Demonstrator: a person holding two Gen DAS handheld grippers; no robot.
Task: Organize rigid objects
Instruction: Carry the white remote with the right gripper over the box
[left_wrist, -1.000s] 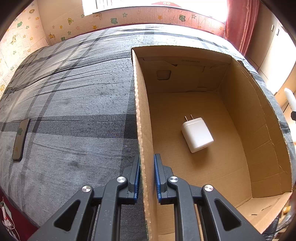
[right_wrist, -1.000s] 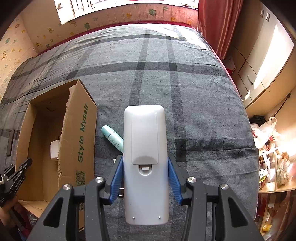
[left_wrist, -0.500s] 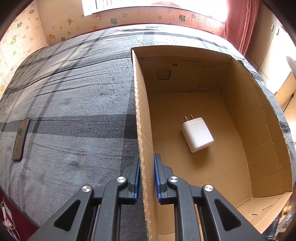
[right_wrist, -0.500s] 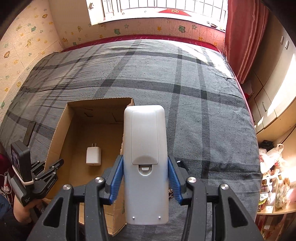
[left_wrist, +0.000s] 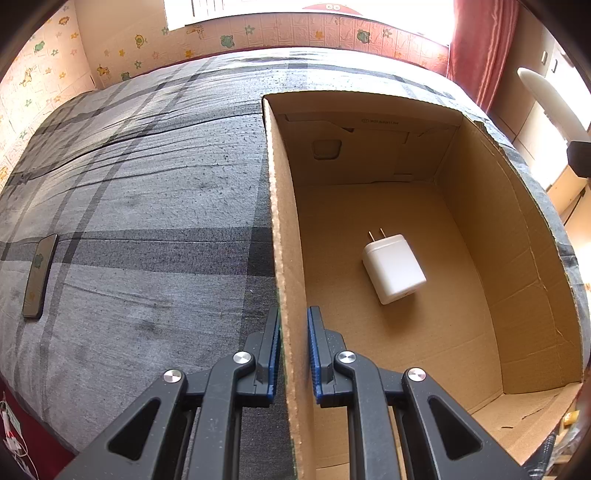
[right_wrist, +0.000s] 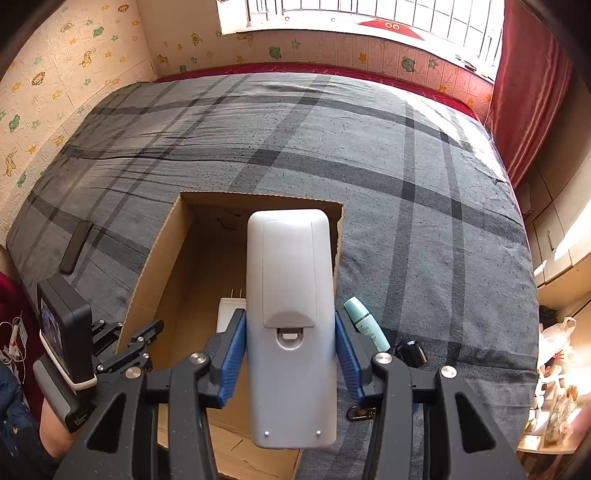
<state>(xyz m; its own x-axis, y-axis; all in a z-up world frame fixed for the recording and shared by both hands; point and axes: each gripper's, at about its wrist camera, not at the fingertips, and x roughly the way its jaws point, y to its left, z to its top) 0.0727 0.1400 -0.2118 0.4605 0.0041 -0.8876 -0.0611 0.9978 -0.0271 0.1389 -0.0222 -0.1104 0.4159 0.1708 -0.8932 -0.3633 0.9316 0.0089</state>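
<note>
An open cardboard box (left_wrist: 476, 236) lies on a grey plaid bed; it also shows in the right wrist view (right_wrist: 166, 240). A white charger plug (left_wrist: 393, 267) lies on the box floor, partly visible in the right wrist view (right_wrist: 227, 312). My left gripper (left_wrist: 293, 354) is shut on the box's left wall (left_wrist: 284, 229). My right gripper (right_wrist: 290, 350) is shut on a white remote control (right_wrist: 291, 314), back side up, held above the box's right side. The remote's tip shows at the left wrist view's right edge (left_wrist: 550, 99).
A dark phone (left_wrist: 38, 275) lies on the bed left of the box, also in the right wrist view (right_wrist: 75, 247). A teal tube (right_wrist: 365, 323), a black cap (right_wrist: 410, 352) and a small metal piece (right_wrist: 360, 411) lie right of the box. Cabinets stand beyond the bed's right edge.
My right gripper has carried the remote left and higher, from beside the box to above it. The left gripper has held still on the box wall.
</note>
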